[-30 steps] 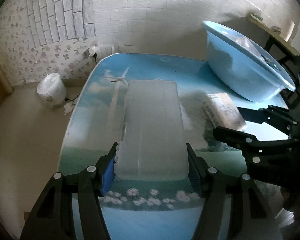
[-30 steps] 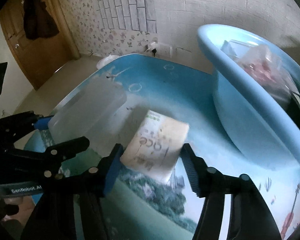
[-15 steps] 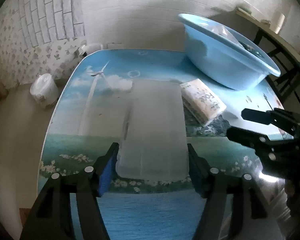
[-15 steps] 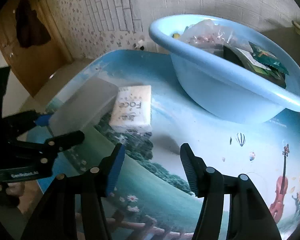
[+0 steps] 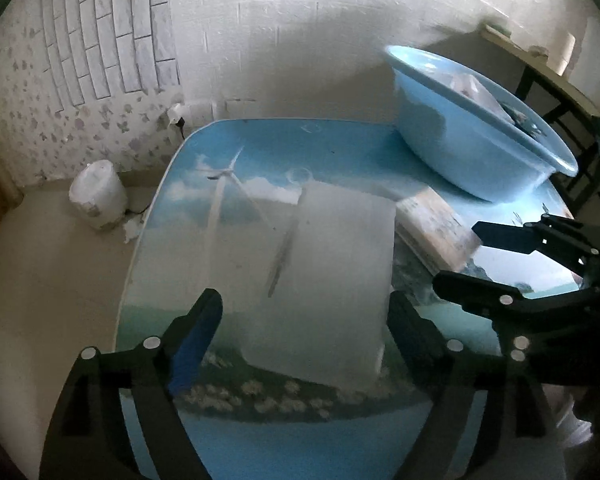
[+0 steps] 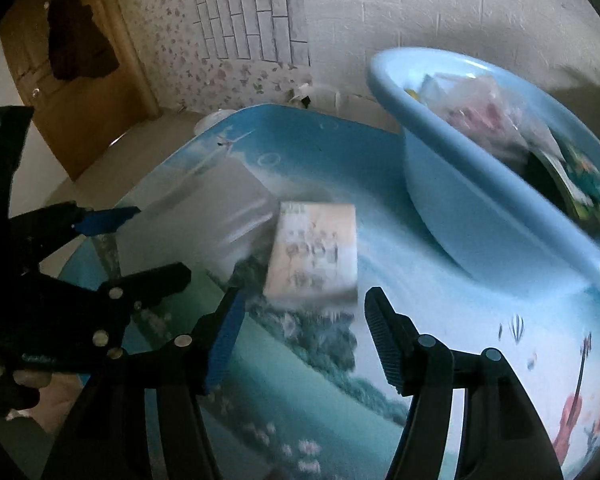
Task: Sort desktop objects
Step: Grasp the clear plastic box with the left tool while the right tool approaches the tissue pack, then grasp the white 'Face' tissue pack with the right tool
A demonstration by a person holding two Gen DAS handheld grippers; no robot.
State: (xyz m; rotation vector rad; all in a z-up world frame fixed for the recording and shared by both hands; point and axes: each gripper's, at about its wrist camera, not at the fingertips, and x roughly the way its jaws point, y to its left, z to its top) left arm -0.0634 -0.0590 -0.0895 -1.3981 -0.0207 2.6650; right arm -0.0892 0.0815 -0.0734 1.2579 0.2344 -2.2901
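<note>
A translucent plastic box [image 5: 328, 280] [image 6: 204, 216] lies flat on the picture-printed table [image 5: 260, 148]. My left gripper [image 5: 302, 332] [image 6: 160, 240] straddles its near end with jaws opening; a gap shows at the left finger, so the pads do not press it. A white tissue pack [image 6: 316, 248] [image 5: 432, 228] lies against the box's right side. My right gripper [image 6: 304, 320] [image 5: 458, 258] is open just short of the pack's near edge, with nothing between its fingers. Behind stands a light blue basin [image 6: 480, 220] [image 5: 460, 152] holding bags and packets.
The table's rounded left edge drops to a beige floor with a white roll [image 5: 96, 196] by the wall. A wooden door [image 6: 72, 100] is far left. A dark-framed side table [image 5: 540, 76] stands behind the basin. A person's hand [image 6: 24, 380] holds the left gripper.
The left jaws have spread away from the box's sides. The right gripper, around the tissue pack a second ago, pulled back and has come close to it again.
</note>
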